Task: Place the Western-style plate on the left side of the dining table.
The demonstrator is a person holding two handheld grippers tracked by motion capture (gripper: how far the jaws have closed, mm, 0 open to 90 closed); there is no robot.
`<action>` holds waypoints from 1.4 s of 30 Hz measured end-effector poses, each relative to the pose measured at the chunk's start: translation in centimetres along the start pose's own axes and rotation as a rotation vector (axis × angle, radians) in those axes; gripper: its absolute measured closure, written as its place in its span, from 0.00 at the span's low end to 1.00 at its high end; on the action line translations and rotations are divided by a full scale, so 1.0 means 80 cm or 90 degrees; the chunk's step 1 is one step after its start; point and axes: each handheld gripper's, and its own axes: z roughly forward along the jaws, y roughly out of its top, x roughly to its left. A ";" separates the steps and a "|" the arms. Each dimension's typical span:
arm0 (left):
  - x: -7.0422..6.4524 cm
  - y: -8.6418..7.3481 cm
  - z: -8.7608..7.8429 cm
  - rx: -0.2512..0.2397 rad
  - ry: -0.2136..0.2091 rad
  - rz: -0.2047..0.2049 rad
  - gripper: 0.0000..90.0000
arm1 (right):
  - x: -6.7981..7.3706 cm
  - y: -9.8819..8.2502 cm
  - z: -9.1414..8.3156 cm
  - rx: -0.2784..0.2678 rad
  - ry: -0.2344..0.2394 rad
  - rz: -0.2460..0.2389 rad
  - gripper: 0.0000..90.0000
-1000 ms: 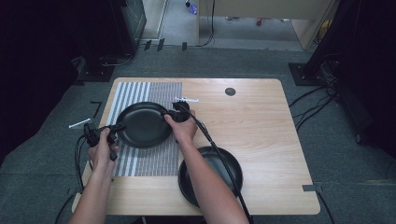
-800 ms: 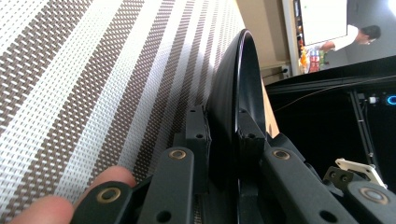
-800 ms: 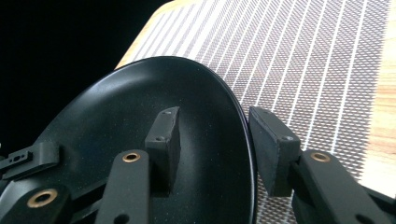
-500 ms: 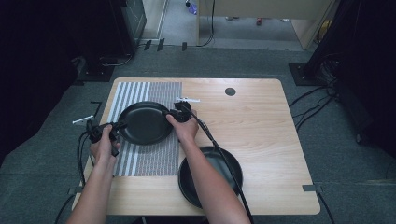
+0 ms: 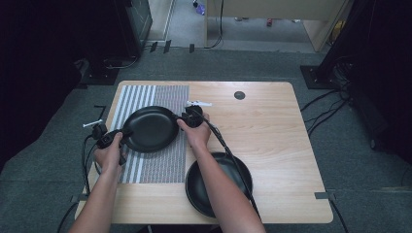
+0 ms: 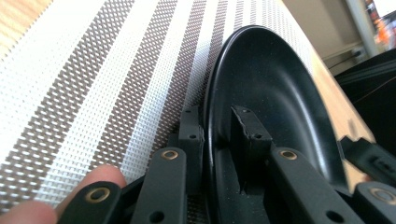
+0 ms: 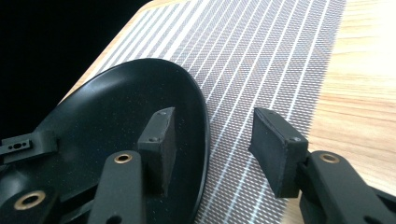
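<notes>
Black plate [image 5: 150, 128] down on striped mat [image 5: 145, 167]. Right gripper [image 5: 188, 118] jaws just opening, apart, rim between. Left gripper [image 5: 122, 137] loosening, pads off rim. Release underway.

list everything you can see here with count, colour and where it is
plate: 2, black, one on the striped mat between the grippers, the other on bare wood at the near edge, partly under the right forearm
mat: 1, grey and white striped, left half of the table
table: 1, light wood, centre of the room
round disc: 1, dark, far side of the table top
left gripper: 1, black, jaws astride the mat plate's left rim and just opening
right gripper: 1, black, jaws open astride that plate's right rim, one pad clear of it
forearms: 2, bare, from the near edge
</notes>
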 end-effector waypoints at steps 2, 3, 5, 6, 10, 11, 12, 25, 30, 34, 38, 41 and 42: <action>-0.004 0.001 0.000 0.002 0.015 0.030 0.83 | -0.002 -0.001 -0.004 -0.003 0.000 -0.002 0.56; -0.007 0.001 0.000 0.001 0.027 0.053 0.82 | -0.002 -0.002 -0.005 -0.002 0.001 -0.006 0.56; -0.013 0.001 -0.001 -0.007 0.064 0.103 0.80 | -0.003 -0.004 -0.008 0.002 0.000 -0.014 0.56; -0.016 0.000 -0.001 -0.013 0.076 0.134 0.80 | -0.003 -0.006 -0.009 0.005 0.001 -0.019 0.56; -0.022 0.001 -0.007 -0.033 0.125 0.214 0.78 | -0.002 -0.008 -0.015 0.008 0.006 -0.024 0.55; -0.021 0.002 -0.010 -0.035 0.133 0.210 0.74 | -0.002 -0.010 -0.018 0.006 0.007 -0.026 0.55; -0.019 0.005 -0.016 -0.041 0.137 0.195 0.73 | -0.002 -0.010 -0.020 0.005 0.005 -0.025 0.55; -0.018 -0.001 -0.059 -0.083 0.148 0.198 0.39 | 0.010 0.003 -0.059 -0.022 0.014 -0.068 0.50; -0.027 -0.013 -0.081 -0.086 0.115 0.221 0.33 | 0.015 0.003 -0.082 -0.027 0.020 -0.083 0.48; -0.031 -0.026 -0.100 -0.085 0.096 0.232 0.30 | 0.014 0.000 -0.104 -0.030 0.017 -0.088 0.47; -0.033 -0.041 -0.117 -0.079 0.081 0.240 0.25 | 0.010 -0.005 -0.126 -0.035 0.016 -0.095 0.45; -0.031 -0.052 -0.125 -0.072 0.074 0.246 0.23 | 0.006 -0.009 -0.143 -0.037 0.016 -0.095 0.44; -0.030 -0.056 -0.128 -0.071 0.071 0.246 0.23 | 0.004 -0.011 -0.148 -0.037 0.015 -0.098 0.44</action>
